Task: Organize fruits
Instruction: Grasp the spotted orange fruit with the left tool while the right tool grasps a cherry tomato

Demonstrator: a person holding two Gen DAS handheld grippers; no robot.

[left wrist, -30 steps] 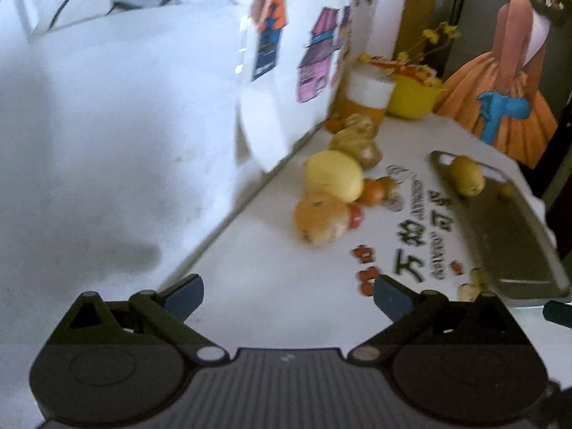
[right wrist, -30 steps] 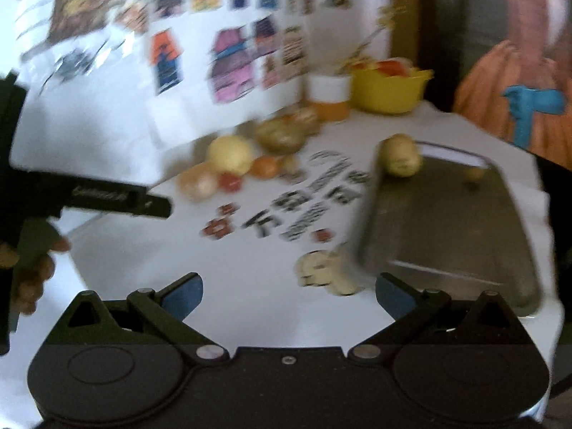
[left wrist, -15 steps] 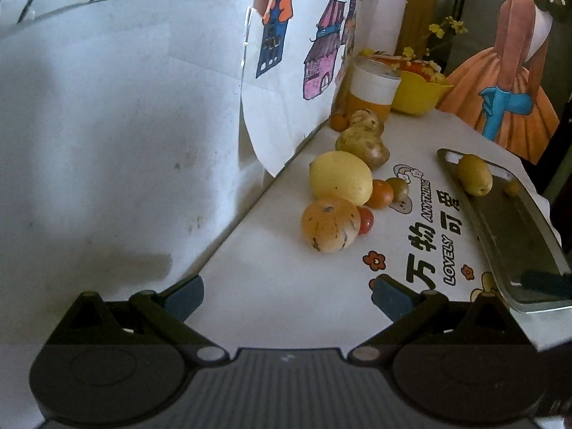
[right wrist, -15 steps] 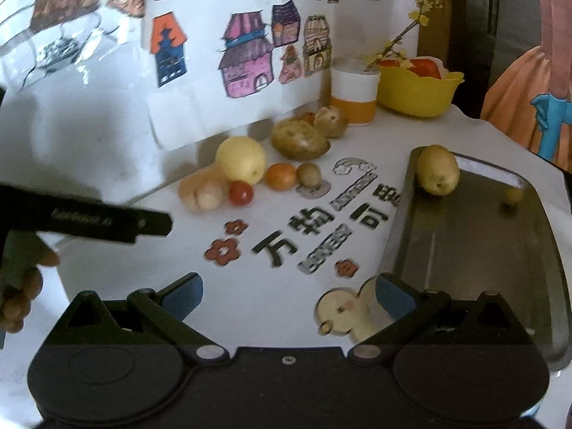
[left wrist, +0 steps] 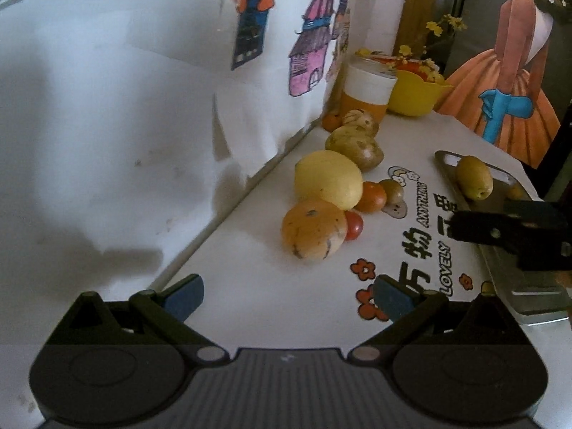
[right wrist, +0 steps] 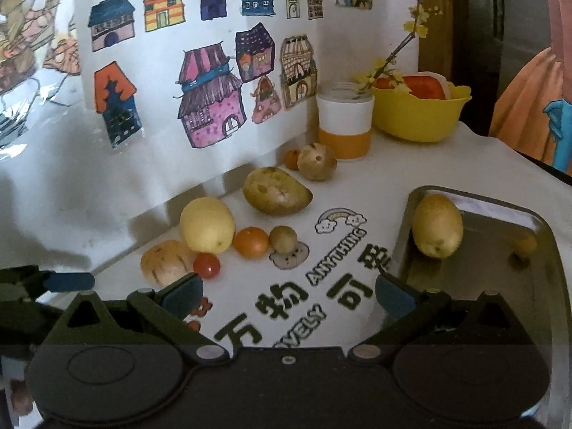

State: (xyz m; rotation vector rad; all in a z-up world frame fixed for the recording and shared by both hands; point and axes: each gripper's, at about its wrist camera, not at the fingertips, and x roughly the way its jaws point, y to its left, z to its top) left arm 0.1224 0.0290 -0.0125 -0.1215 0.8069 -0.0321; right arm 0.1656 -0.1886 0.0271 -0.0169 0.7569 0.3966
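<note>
Several fruits (right wrist: 207, 225) lay in a loose row along the wall on the white table (right wrist: 357, 186); one yellow-green fruit (right wrist: 437, 225) sat at the far end of the metal tray (right wrist: 479, 271); both the left gripper (left wrist: 286, 296) and right gripper (right wrist: 287, 295) hovered with jaws spread wide, holding nothing.

right tool (left wrist: 507, 232) moved forward over the tray (left wrist: 536, 300), nearer the fruits; left tool (right wrist: 68, 280) closer
</note>
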